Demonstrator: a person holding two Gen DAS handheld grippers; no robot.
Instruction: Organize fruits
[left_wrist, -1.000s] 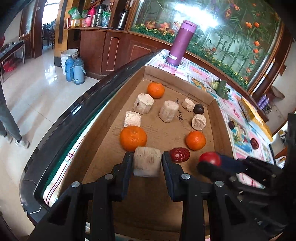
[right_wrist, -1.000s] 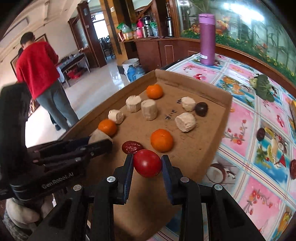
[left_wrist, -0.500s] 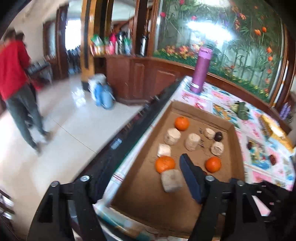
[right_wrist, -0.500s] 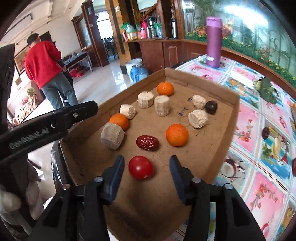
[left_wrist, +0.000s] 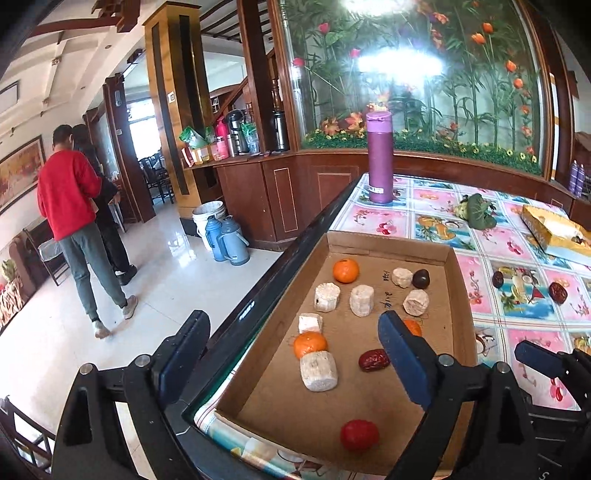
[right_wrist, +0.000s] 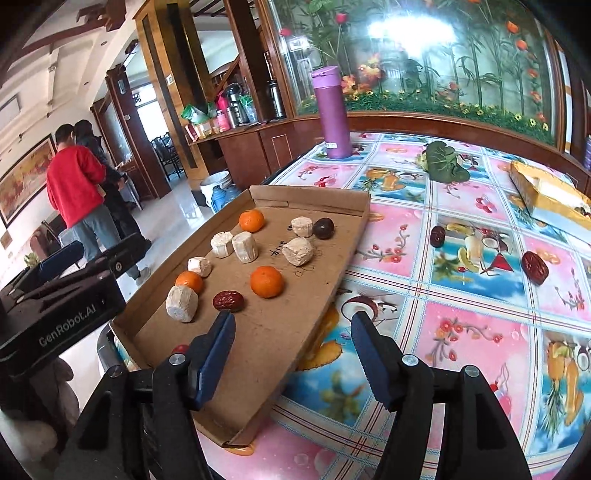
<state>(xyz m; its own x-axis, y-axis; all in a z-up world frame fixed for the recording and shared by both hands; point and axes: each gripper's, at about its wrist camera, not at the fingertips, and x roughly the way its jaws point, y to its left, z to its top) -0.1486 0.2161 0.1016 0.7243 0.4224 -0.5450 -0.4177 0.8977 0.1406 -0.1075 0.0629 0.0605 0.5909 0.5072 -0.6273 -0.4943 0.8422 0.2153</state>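
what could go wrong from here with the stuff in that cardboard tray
The cardboard tray sits at the table edge, above the floor, so a nudge from the open left gripper might tip it. The red tomato lies loose near the tray's low front lip and could roll out. Two red dates on the tablecloth are far from the open right gripper, so they may get missed.

- Purple flask (left_wrist: 379, 158): upright on the patterned tablecloth (right_wrist: 476, 325).
- Two blue thermos jugs (left_wrist: 225, 239): floor, beside white bucket (left_wrist: 208, 214).
- Person in red sweater (left_wrist: 70, 206): standing, back turned.
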